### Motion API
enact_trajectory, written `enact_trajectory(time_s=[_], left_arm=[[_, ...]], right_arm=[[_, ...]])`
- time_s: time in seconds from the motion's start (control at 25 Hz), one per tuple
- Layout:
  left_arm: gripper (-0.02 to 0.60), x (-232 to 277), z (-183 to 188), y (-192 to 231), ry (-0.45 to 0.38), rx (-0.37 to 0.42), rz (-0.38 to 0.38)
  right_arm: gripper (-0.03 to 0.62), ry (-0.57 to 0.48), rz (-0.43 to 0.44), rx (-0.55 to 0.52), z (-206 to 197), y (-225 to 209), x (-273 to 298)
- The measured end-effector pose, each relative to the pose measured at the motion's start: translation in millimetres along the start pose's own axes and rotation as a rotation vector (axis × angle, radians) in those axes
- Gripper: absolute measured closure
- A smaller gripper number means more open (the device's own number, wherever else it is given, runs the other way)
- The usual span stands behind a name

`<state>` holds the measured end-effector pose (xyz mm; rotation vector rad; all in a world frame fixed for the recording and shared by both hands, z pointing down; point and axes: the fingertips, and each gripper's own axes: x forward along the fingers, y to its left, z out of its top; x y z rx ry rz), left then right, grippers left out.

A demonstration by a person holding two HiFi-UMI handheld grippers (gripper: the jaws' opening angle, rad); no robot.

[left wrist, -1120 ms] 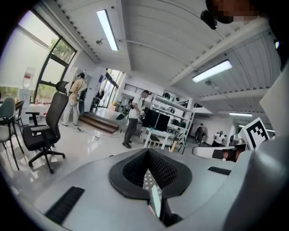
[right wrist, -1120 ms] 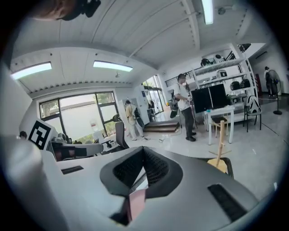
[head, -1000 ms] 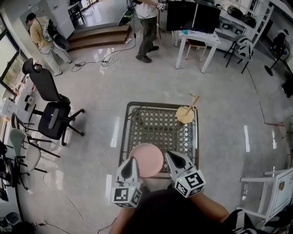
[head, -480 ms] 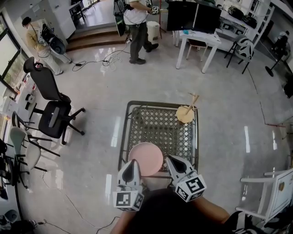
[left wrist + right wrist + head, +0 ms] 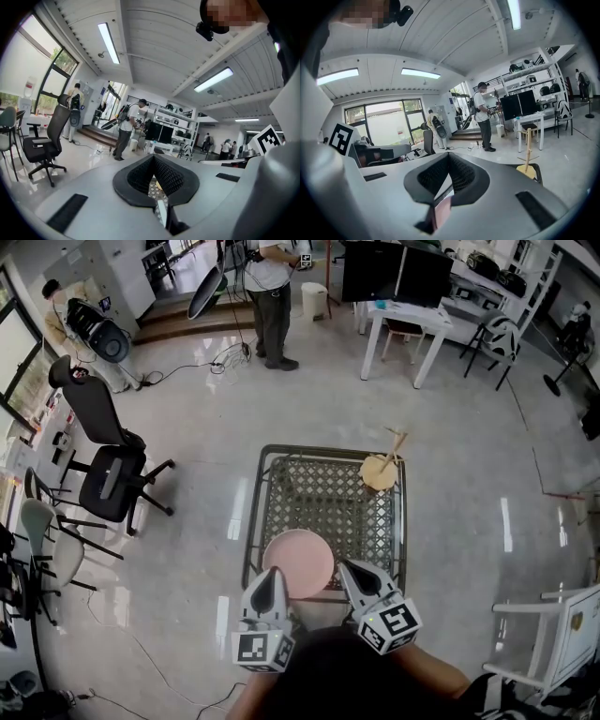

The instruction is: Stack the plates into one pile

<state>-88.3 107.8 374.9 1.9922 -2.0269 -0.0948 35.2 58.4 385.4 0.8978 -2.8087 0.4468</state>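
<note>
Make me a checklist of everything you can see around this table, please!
Surface: mesh table, dark wire top on a shiny floor.
Job's things: pink plate at the near edge; no other plate seen lying apart from it.
Clutter: wooden stand in the far right corner.
Grippers: left gripper and right gripper both shut, one at each side of the pink plate.
Cables: black cable lying loose on the floor, far from the table.
Surroundings: office chair, white desk, person standing.

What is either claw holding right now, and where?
Nothing. The left claw and right claw are both shut and empty, flanking the pink plate.
</note>
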Motion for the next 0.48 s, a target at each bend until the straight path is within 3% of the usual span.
enact_trajectory(time_s=[0.48], left_arm=[[0.568, -6.4, -4.5, -1.3, 0.003, -0.018, -0.001]], right_arm=[[0.585, 0.0, -0.008, -0.003, -4.5, 4.2, -5.6]])
